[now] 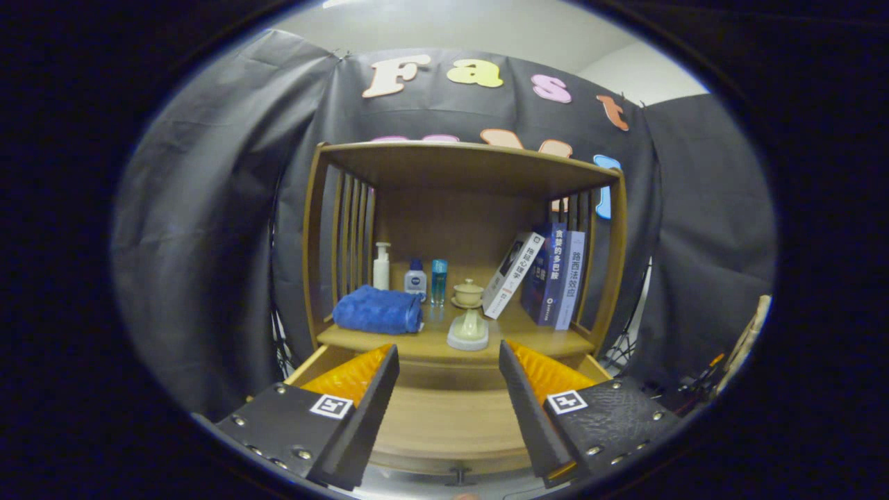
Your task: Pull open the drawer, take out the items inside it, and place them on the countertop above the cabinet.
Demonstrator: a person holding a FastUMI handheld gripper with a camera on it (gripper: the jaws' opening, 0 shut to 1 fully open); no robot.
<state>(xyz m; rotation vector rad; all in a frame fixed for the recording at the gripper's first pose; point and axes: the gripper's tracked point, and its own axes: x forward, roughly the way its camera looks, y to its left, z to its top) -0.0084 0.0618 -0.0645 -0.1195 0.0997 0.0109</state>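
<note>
The wooden cabinet's drawer is pulled out under my fingers, and its bare wooden floor shows between them. My gripper hangs open above the drawer, holding nothing. Just beyond the fingertips, on the front edge of the countertop, rests a pale green ladle-shaped item. Behind it stands a small cream lidded cup on a saucer. A folded blue towel lies on the countertop's left side.
At the back of the shelf stand a white pump bottle, a small white bottle with a blue cap and a slim blue bottle. Several books lean at the right. Slatted side walls and a top board enclose the shelf.
</note>
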